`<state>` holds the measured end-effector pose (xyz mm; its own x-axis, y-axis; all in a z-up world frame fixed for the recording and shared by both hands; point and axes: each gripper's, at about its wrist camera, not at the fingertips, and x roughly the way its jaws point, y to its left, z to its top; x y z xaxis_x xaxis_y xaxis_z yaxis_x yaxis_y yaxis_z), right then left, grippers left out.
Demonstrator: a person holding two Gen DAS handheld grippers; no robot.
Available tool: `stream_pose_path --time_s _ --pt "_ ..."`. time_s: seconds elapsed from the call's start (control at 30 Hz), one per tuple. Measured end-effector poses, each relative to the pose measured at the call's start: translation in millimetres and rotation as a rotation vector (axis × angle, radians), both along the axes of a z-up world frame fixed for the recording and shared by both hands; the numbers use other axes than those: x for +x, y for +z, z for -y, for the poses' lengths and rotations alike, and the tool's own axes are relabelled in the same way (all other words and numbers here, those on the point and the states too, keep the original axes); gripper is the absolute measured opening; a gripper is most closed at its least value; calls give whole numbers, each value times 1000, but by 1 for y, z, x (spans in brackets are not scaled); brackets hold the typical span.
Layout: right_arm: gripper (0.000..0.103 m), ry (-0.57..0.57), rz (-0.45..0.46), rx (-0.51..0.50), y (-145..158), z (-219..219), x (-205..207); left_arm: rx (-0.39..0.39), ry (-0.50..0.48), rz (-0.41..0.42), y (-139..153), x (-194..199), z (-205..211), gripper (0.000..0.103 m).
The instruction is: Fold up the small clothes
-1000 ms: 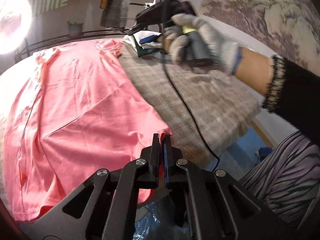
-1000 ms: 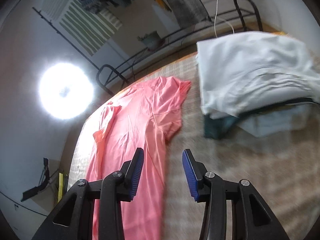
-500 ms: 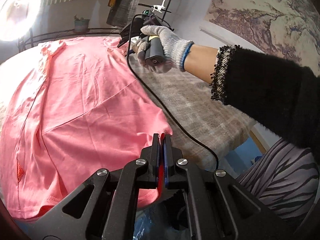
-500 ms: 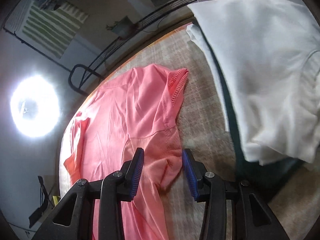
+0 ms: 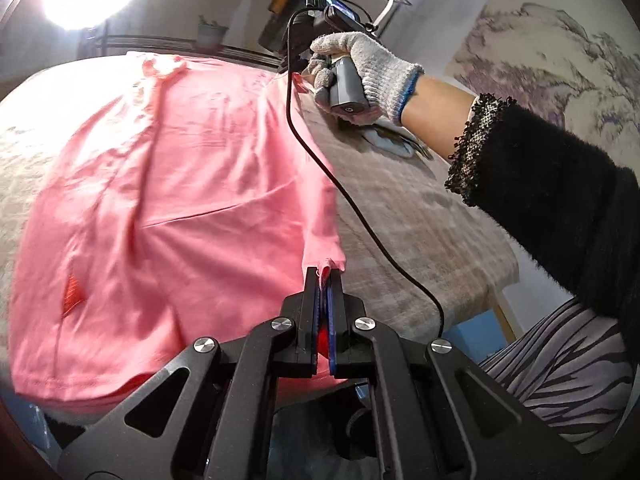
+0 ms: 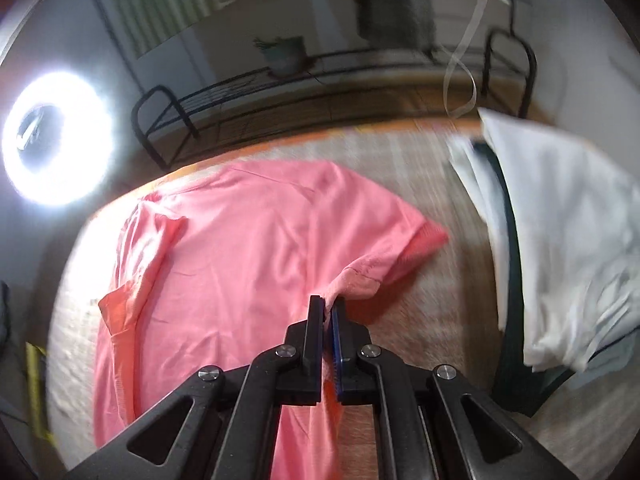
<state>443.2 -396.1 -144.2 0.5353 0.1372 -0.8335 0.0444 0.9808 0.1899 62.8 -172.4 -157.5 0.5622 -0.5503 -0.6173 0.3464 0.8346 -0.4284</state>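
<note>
Left tool [image 5: 323,280] pinches pink shirt [image 5: 180,208] hem corner; right tool [image 6: 328,306] pinches sleeve edge.

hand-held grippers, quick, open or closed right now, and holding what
Left hand-held gripper: closed, pinching the hem corner of the pink t-shirt.
Right hand-held gripper: closed, pinching the pink t-shirt's edge by a sleeve.

No readable text, labels or brand names anywhere in either view, honestly; nothing on any surface is legible at all.
</note>
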Motion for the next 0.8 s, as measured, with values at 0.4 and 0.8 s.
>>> stream_pose_path --time_s 0.4,0.8 --pt "1 214 60 -212 14 -133 16 -4 132 -76 -1 4 -57 0" --pt "35 335 -37 -128 -26 -176 31 62 140 -95 3 2 -70 1"
